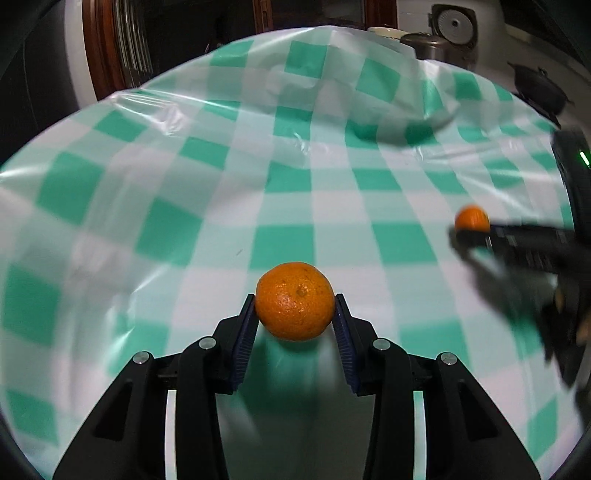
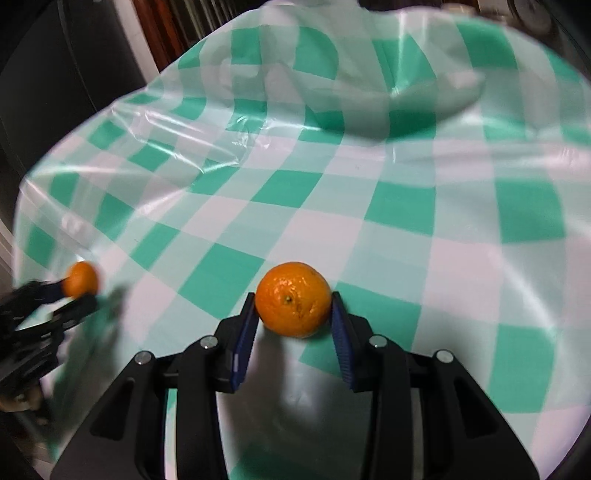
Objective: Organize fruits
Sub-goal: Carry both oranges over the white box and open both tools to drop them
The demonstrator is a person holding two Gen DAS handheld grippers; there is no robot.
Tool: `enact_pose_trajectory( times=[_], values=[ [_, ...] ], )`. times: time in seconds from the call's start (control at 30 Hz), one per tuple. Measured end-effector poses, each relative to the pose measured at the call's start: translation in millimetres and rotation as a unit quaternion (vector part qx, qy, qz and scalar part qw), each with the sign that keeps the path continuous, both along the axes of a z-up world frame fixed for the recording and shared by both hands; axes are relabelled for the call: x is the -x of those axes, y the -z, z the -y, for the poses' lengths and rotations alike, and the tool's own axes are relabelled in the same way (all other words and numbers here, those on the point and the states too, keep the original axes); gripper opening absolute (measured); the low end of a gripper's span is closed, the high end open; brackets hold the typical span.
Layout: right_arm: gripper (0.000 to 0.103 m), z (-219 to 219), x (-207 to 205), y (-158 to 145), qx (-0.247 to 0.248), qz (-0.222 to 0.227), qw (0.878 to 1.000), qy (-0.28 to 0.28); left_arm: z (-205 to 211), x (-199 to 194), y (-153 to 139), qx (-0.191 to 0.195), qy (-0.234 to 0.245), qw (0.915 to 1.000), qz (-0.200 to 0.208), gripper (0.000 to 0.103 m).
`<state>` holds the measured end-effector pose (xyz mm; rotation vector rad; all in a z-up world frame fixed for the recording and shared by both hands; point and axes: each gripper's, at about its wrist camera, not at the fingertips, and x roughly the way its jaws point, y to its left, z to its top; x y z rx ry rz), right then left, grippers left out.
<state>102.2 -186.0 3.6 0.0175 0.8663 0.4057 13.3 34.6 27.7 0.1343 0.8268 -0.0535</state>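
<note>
My left gripper (image 1: 295,304) is shut on an orange mandarin (image 1: 294,300), its blue pads pressed on both sides, above the green-and-white checked tablecloth (image 1: 221,184). My right gripper (image 2: 294,302) is shut on a second mandarin (image 2: 293,298) in the same way. In the left wrist view the right gripper (image 1: 471,229) shows blurred at the right edge with its mandarin (image 1: 471,218). In the right wrist view the left gripper (image 2: 79,291) shows blurred at the left edge with its mandarin (image 2: 81,278).
The plastic tablecloth is wrinkled and bulges over a raised hump at the back (image 1: 388,103). A rice cooker (image 1: 454,27) and a dark pot (image 1: 539,88) stand behind the table at the right. Dark wooden furniture (image 1: 122,40) stands behind at the left.
</note>
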Motion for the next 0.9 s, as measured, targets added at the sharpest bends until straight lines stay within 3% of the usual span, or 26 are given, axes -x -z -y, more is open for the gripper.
enact_pose_trajectory(
  times=[0.07, 0.13, 0.23, 0.47, 0.53, 0.9],
  values=[
    [0.039, -12, 14, -9, 0.016, 0.017, 1.0, -0.007, -8, 18, -2, -0.01, -0.001, 0.9999, 0.0, 0.039],
    [0.039, -26, 40, -23, -0.009, 0.027, 0.999, -0.026, -18, 36, -6, -0.014, -0.005, 0.9999, 0.003, 0.039],
    [0.039, -54, 84, -41, 0.0, 0.056, 0.997, -0.06, -31, 64, -11, -0.023, -0.012, 0.9996, 0.011, 0.039],
    [0.039, -112, 181, -77, -0.005, 0.11, 0.985, -0.134, -68, 151, -28, -0.025, -0.034, 0.9984, 0.037, 0.039],
    [0.039, -128, 202, -85, -0.009, 0.118, 0.981, -0.154, -79, 178, -32, -0.041, -0.043, 0.9971, 0.049, 0.039],
    [0.039, -222, 277, -101, -0.023, 0.136, 0.957, -0.256, -161, 287, -36, -0.078, -0.129, 0.9866, 0.063, 0.039]
  ],
)
